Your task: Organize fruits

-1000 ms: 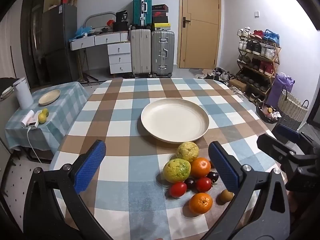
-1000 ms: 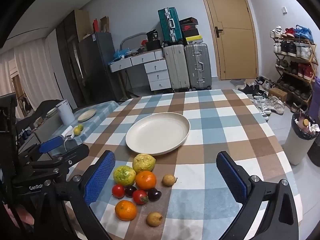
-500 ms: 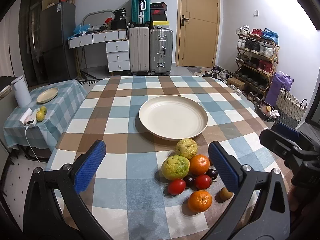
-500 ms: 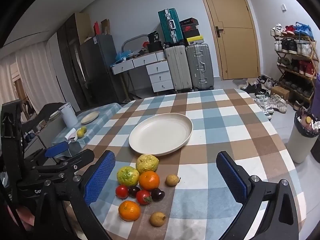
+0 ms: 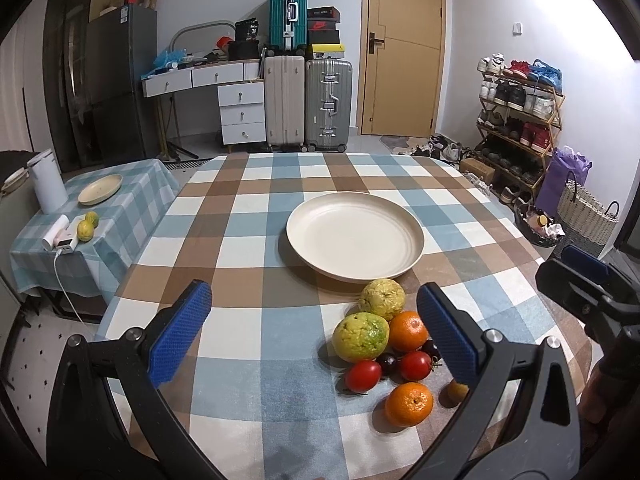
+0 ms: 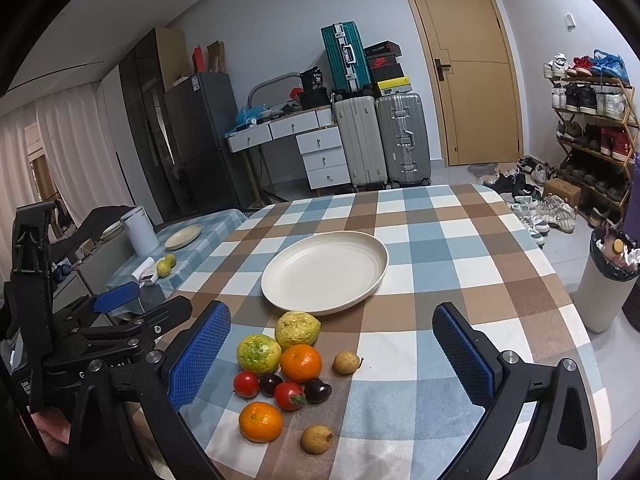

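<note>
Fruit pile lies near the empty plate; left gripper and right gripper gape wide, seemingly holding nothing.

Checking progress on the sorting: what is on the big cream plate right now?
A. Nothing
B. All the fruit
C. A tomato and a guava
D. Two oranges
A: the plate is bare in both views, and the fruit, such as the orange, lies on the cloth in front of it.
</note>
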Motion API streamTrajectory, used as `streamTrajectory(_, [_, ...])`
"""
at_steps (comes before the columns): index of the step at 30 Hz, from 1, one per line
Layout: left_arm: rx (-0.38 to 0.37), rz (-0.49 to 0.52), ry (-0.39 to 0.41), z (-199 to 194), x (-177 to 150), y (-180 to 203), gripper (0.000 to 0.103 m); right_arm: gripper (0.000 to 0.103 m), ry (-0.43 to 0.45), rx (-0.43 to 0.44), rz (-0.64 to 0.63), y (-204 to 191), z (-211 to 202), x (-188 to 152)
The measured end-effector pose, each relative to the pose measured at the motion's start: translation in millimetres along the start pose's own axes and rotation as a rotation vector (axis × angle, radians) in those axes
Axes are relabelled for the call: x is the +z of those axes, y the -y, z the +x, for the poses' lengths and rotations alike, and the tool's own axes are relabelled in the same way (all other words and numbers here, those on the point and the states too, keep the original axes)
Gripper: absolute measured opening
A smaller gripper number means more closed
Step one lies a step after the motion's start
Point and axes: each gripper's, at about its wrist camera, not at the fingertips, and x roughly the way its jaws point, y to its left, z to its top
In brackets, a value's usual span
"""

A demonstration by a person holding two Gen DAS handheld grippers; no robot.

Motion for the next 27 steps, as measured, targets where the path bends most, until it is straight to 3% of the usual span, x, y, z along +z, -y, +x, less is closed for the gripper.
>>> streamTrajectory(27, [-0.038, -0.014, -0.021, 6.6, -3.5, 5.7, 0.102, 0.103, -0.016, 0.013, 0.018, 3.2, 0.1, -2.8])
